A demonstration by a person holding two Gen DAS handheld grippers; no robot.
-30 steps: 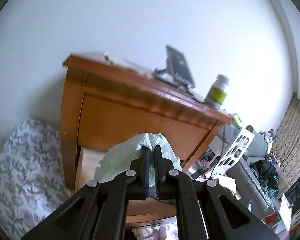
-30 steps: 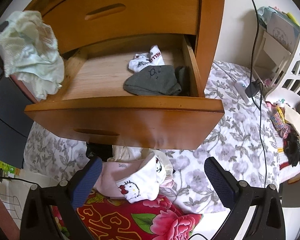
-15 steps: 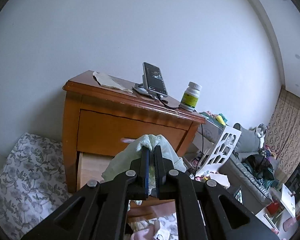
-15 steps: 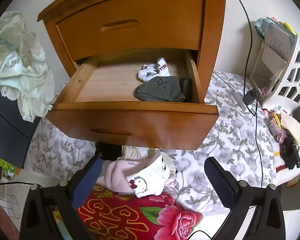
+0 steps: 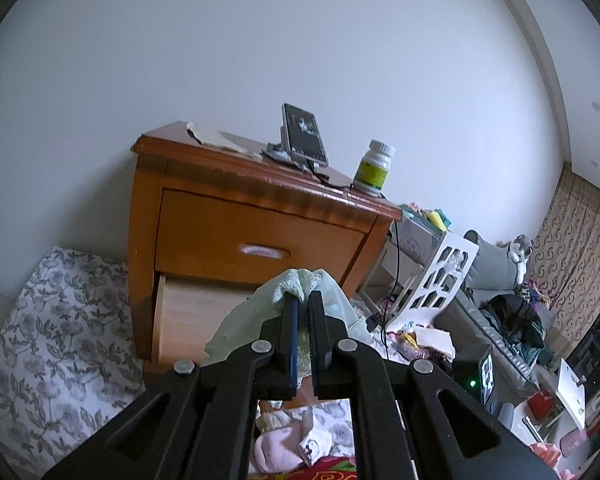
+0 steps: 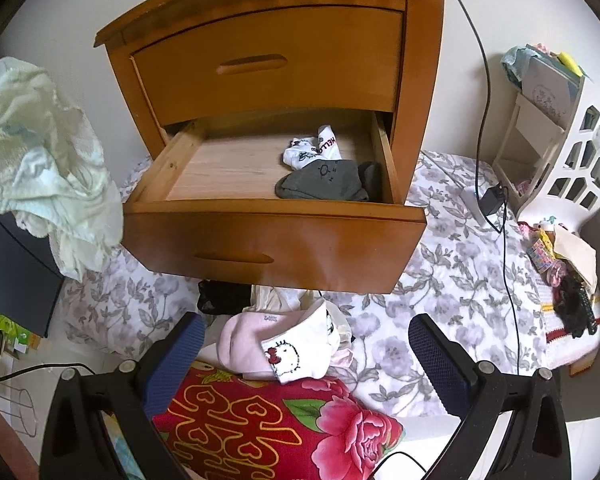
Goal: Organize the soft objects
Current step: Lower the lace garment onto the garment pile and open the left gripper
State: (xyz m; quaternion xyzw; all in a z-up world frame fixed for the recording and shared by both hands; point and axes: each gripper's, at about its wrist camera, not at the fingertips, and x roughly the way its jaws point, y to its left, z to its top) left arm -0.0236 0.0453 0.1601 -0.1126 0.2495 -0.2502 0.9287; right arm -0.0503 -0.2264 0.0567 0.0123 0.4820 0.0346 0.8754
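Observation:
My left gripper [image 5: 303, 300] is shut on a pale green lacy garment [image 5: 328, 300], which hangs in the air to the left of the nightstand [image 6: 44, 152]. The wooden nightstand [image 5: 220, 216] has its lower drawer [image 6: 276, 240] pulled out. Inside the drawer lie a white printed sock [image 6: 312, 152] and a grey sock [image 6: 324, 186] at the right side. My right gripper [image 6: 306, 344] is open above a pile of a pink and a white cat-print sock [image 6: 288, 348] in front of the drawer.
A phone on a stand [image 5: 302, 140], a pill bottle [image 5: 374, 166] and a paper lie on the nightstand top. A red floral cushion [image 6: 276, 420] lies below the pile. A white rack [image 6: 572, 152] and a charger cable [image 6: 492, 200] stand to the right on the floral sheet [image 6: 460, 280].
Both grippers have drawn back from the nightstand and risen a little, so more of it shows. The green garment stays clamped in the left gripper; the right stays open.

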